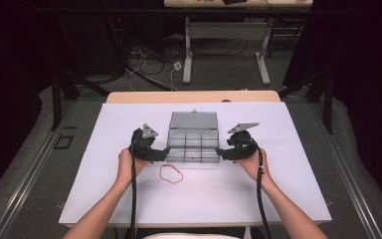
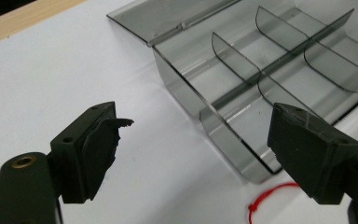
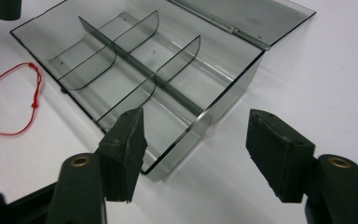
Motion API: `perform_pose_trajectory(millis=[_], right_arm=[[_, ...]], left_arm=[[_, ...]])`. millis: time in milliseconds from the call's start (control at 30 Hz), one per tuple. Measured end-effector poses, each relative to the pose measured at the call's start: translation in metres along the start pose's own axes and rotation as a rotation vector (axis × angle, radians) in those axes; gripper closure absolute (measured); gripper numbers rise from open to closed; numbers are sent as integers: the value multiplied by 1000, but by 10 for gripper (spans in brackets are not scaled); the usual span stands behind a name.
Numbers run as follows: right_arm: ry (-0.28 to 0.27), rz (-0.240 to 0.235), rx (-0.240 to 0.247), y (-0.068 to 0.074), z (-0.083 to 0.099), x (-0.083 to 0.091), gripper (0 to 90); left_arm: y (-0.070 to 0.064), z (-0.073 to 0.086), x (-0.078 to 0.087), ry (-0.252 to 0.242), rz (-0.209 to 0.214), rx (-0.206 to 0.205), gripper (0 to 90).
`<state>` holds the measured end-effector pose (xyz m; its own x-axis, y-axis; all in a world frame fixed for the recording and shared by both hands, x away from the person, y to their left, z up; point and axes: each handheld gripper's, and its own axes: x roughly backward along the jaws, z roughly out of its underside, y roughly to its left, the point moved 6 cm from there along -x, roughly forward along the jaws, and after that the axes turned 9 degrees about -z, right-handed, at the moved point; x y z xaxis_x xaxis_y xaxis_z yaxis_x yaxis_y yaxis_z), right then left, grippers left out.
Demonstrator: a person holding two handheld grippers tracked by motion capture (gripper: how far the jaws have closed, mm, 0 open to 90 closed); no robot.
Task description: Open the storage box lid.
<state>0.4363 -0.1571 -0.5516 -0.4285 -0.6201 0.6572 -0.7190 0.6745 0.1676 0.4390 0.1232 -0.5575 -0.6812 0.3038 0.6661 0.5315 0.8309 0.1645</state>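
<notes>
A clear grey divided box (image 1: 193,145) lies open at the middle of the white table, its lid (image 1: 193,120) folded back flat. Its compartments (image 2: 279,70) look empty in both gripper views. A red string loop (image 1: 171,174) rests on the table just in front of the box. My left gripper (image 1: 165,153) is open at the box's near left corner (image 2: 256,172), which sits between its jaws. My right gripper (image 1: 220,152) is open at the near right corner (image 3: 168,163), jaws either side of the wall. The red string (image 3: 11,98) lies beyond the box in the right gripper view.
The white table top (image 1: 288,164) has bare room on both sides of the box and in front. A wooden strip (image 1: 194,96) runs along its far edge. Beyond, on the floor, stand a table frame (image 1: 226,45) and loose cables (image 1: 149,59).
</notes>
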Motion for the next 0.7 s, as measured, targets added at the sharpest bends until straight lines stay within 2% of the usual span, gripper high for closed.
perform_pose_trajectory(millis=[100, 167, 200, 333, 400, 567, 700], right_arm=[[9, -6, 1, 3, 5, 3, 328], [8, -8, 3, 5, 9, 7, 310], [28, -12, -1, 6, 11, 9, 303], [5, -18, -2, 9, 16, 14, 273], [10, -8, 0, 10, 19, 17, 261], [32, -43, 10, 18, 30, 24, 192], [51, -44, 16, 24, 41, 28, 157]], left_arm=[[-1, 8, 4, 23, 12, 3, 153], [0, 11, 7, 23, 4, -4, 138], [1, 13, 9, 26, 6, -5, 127], [-1, 18, 17, 26, 16, 0, 92], [-1, 21, 21, 24, 15, -3, 80], [-3, 27, 24, 37, 19, -1, 38], [-5, 32, 26, 50, 19, -3, 14]])
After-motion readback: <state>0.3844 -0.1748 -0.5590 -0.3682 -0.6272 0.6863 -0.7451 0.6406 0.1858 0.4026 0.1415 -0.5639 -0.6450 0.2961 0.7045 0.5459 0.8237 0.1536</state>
